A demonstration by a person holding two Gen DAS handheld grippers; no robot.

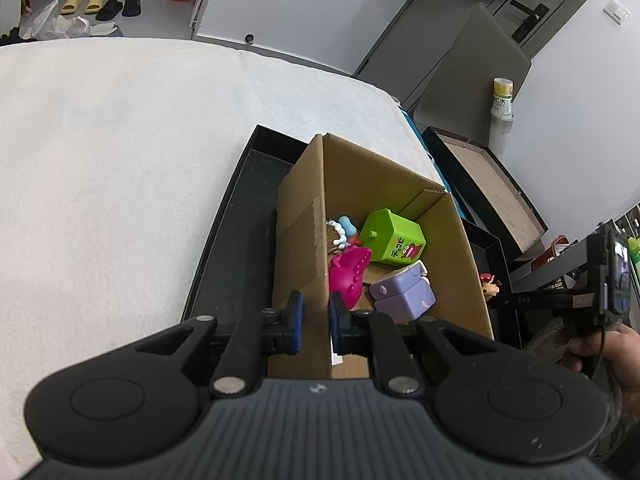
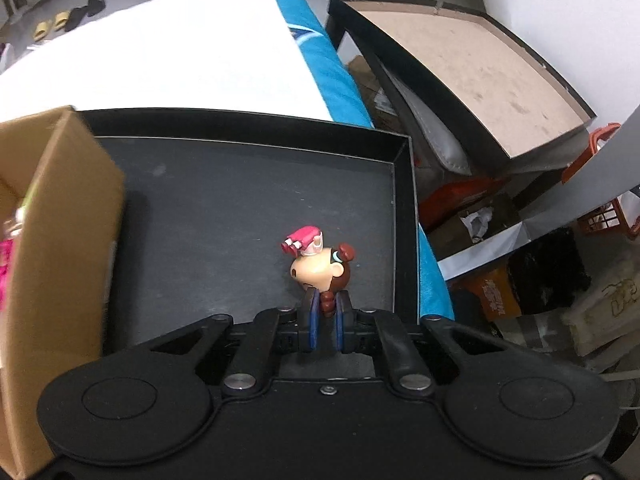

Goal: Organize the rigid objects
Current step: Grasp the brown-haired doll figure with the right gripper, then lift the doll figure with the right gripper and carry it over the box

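White towelling cloth (image 1: 120,160) covers the table, its nap soft and even. On it lies one shallow black tray (image 2: 248,200) with a matte, faintly scuffed floor and low straight walls. One brown cardboard box (image 1: 304,216) stands in the tray's left part, open-topped, its corrugated edge showing.

Left gripper (image 1: 316,320) has its jaws almost fully closed, the blue pads pinching the box's near-left wall, one pad outside and one inside. Right gripper (image 2: 326,320) is likewise nearly shut, its two blue pads clamped on the brown braid at the back of one small figurine (image 2: 320,268), a glossy plastic head with a peach face, brown hair in buns and a pink hat, sitting low over the tray floor near the right wall; whether it touches the floor I cannot tell.

Inside the box lie four plastic toys, close together: one lime-green hexagonal carton toy (image 1: 394,240) with printed characters, one lilac blocky toy (image 1: 404,292), one magenta toy (image 1: 350,272) with raised spots, and one small doll (image 1: 340,236) with a white frill and blue bow.
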